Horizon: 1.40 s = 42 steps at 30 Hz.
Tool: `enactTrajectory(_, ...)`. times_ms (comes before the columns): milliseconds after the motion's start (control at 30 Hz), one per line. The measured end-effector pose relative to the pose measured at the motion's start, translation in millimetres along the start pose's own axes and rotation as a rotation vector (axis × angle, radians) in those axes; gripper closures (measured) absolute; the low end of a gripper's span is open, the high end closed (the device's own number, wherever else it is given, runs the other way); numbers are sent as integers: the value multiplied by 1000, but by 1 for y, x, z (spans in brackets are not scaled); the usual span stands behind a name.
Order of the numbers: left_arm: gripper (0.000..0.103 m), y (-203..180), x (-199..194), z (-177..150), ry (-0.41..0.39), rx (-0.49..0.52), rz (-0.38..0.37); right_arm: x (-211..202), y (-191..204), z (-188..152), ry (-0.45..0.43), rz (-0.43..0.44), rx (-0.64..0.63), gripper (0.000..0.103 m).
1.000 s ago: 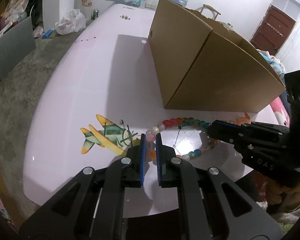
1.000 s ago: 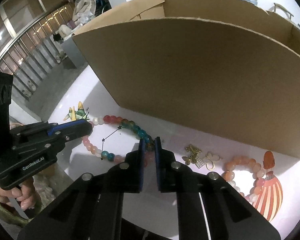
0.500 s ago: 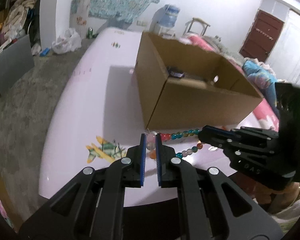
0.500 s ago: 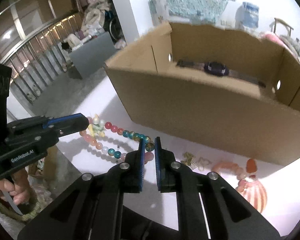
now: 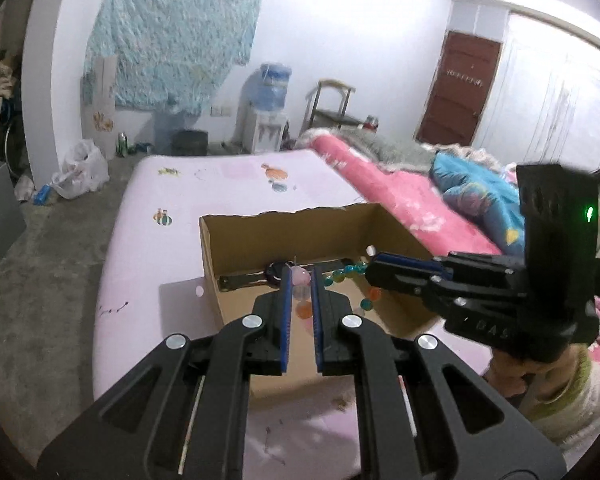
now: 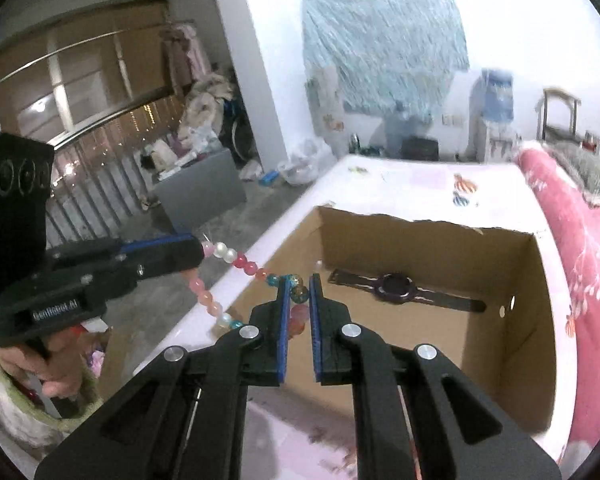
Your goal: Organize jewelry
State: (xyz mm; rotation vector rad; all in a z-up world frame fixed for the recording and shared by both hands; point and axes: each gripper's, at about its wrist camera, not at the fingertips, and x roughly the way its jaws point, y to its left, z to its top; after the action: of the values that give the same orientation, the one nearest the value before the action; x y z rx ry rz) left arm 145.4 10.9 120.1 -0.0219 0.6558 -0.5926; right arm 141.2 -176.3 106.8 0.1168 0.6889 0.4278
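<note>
A multicoloured bead necklace (image 6: pixel 244 266) hangs stretched between my two grippers, above the near-left edge of an open cardboard box (image 6: pixel 420 236). My left gripper (image 5: pixel 300 280) is shut on its pale pink beads (image 5: pixel 300 278). My right gripper (image 6: pixel 299 286) is shut on its teal and amber beads; it shows in the left wrist view (image 5: pixel 374 268) too. The necklace's teal beads (image 5: pixel 346 272) span between them. A dark wristwatch (image 6: pixel 396 290) lies flat on the box floor, also seen in the left wrist view (image 5: pixel 276 272).
The box stands on a pink table (image 5: pixel 160 264) printed with small cartoon pictures. A pink bed with a blue quilt (image 5: pixel 476 196) runs along the right. Grey floor, bags and a grey cabinet (image 6: pixel 200 196) lie to the left.
Both grippers have lifted the necklace off the table, up and over the box's near wall. The box's inside and the watch have come into view.
</note>
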Motion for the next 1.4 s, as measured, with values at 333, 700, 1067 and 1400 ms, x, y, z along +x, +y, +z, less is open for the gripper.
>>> enactTrajectory(333,94,20,115,12,287,21,115,120,-50,13,378,-25,156,93)
enactTrajectory(700,48,19,77,11,211,35,170,96,-65,2,324,1,214,92)
enactTrajectory(1067,13,14,-23,-32,93,1,233,-28,-34,-16,34,22,122,38)
enactTrajectory(1400,11,7,19,-139,339,-64,225,-60,-9,-110,61,-171,50,16)
